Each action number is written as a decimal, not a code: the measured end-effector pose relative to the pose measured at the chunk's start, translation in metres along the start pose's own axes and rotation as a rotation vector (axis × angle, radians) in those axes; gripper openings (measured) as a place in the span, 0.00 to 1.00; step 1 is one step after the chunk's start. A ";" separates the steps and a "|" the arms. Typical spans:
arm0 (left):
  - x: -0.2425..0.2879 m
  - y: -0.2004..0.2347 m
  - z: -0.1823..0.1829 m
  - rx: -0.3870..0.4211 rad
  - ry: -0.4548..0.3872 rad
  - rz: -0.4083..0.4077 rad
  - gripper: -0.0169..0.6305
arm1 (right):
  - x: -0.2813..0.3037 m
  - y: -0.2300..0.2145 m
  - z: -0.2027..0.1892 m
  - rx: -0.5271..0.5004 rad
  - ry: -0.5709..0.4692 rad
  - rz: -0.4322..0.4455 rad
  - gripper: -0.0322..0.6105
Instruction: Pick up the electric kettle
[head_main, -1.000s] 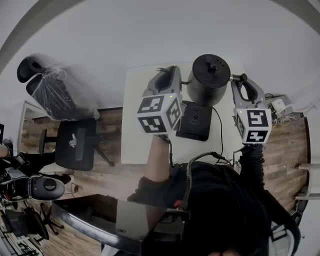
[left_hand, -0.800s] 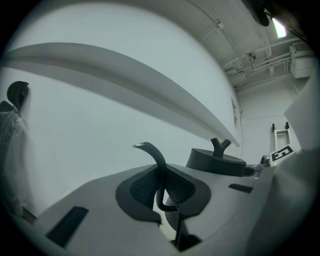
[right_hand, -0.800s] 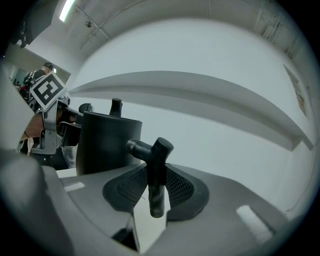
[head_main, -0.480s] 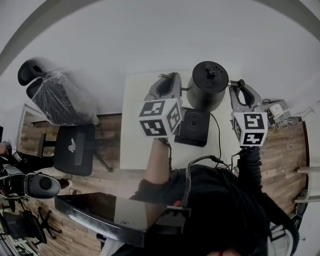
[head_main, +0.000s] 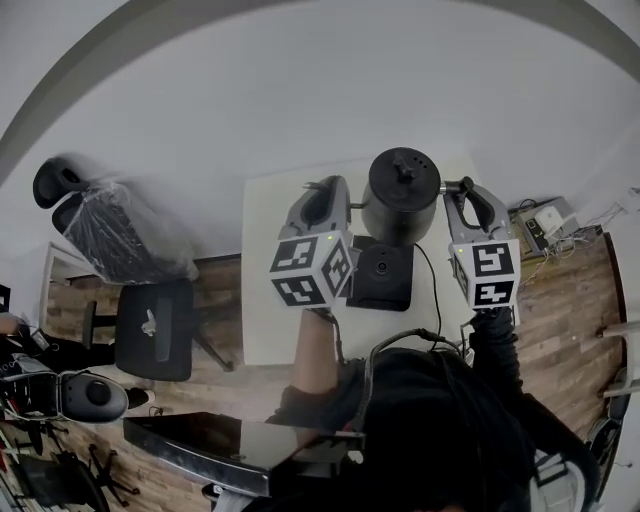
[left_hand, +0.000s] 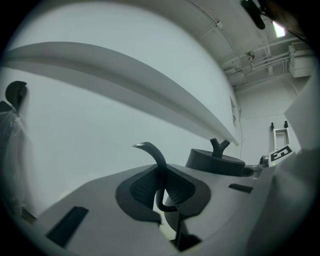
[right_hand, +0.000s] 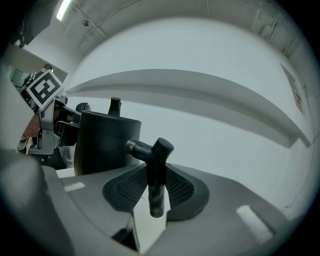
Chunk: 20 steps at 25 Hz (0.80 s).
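The black electric kettle (head_main: 403, 195) hangs between my two grippers, off its black base (head_main: 381, 273), which lies on the white table (head_main: 268, 290). My left gripper (head_main: 327, 192) is shut on the kettle's thin curved spout (left_hand: 159, 170); the lid and knob (left_hand: 216, 161) show just beyond it. My right gripper (head_main: 462, 190) is shut on the T-shaped handle (right_hand: 155, 172), with the kettle's body (right_hand: 105, 142) close to its left. Both pairs of pads press on what they hold.
A cable (head_main: 437, 275) runs from the base toward the person. A plastic-covered office chair (head_main: 115, 230) and a second chair (head_main: 155, 320) stand left of the table. A white adapter (head_main: 543, 217) with wires lies at the right. A dark panel (head_main: 230, 440) spans the front.
The head view has shifted a little, so everything sits lower in the picture. The grippers, the kettle and the base keep their places relative to each other.
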<state>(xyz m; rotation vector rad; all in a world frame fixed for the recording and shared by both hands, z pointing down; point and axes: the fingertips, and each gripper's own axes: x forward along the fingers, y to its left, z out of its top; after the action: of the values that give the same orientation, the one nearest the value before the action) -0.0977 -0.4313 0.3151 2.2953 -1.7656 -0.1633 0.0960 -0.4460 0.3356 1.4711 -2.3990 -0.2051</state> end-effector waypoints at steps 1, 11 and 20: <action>0.001 0.000 0.000 -0.001 0.001 0.002 0.06 | 0.000 -0.001 0.000 0.002 0.000 0.000 0.21; -0.001 0.001 -0.002 -0.008 0.000 0.019 0.06 | 0.002 0.001 -0.002 0.006 0.004 0.004 0.21; -0.003 0.002 0.000 -0.001 -0.003 0.020 0.06 | 0.002 0.003 -0.002 0.012 0.005 0.001 0.21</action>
<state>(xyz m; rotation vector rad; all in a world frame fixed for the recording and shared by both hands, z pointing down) -0.1000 -0.4286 0.3155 2.2772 -1.7888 -0.1644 0.0936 -0.4461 0.3386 1.4738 -2.4012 -0.1871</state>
